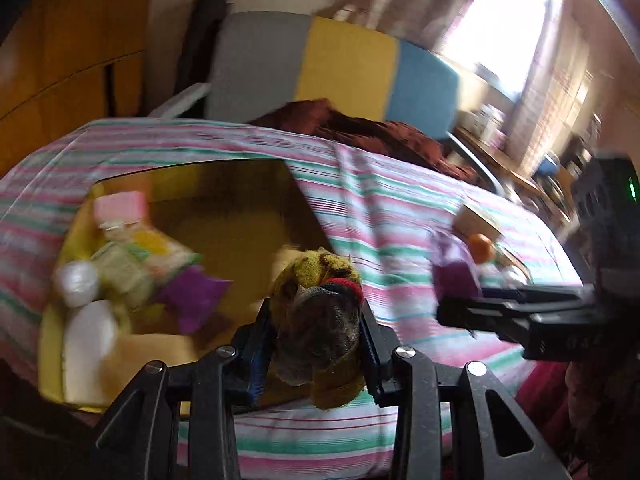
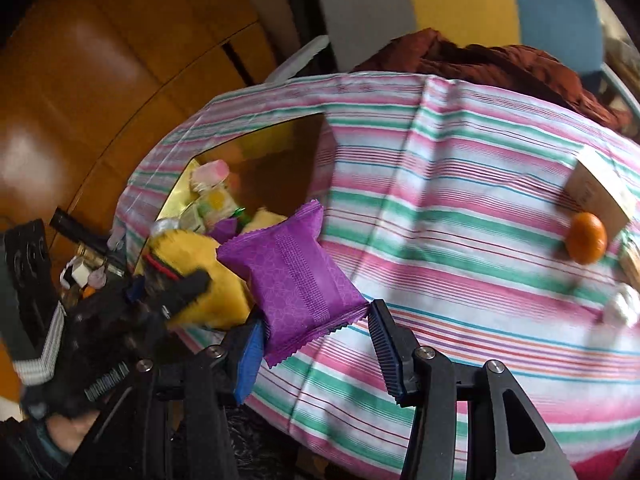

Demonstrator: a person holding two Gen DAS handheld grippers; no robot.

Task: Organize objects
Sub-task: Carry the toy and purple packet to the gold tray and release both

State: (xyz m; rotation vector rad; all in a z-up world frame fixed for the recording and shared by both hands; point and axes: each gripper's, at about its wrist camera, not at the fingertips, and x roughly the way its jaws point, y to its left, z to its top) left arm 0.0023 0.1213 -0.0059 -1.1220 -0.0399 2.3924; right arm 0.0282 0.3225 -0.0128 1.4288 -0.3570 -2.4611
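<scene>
Left gripper: my jaws are clenched on a yellow sock, mustard with a red-and-black band, bunched and hanging down between the pads. It sits over the near right edge of the yellow box, just above the rim, with the box's brown interior open behind it

Box contents, left side: pink packet at the far corner, white ball, a purple packet lying nearer the middle, pale snack wrappers between them. The right half of the box floor is bare; blur hides finer detail

Right gripper: my jaws are grasping a purple sachet by its lower serrated edge. The left pad touches it; the right pad stands a little off the corner, so the grip looks one-sided and I cannot tell how firm it is. The sachet tilts up toward the box, its upper corner over the box's near edge, just beside the sock

Striped cloth covers the surface to the right: wide open room between the sachet and the far items. Well apart at the right edge lie an orange, touching a brown card box, and a white wad nearer me

A rust-coloured fabric is heaped at the far edge of the cloth
</scene>
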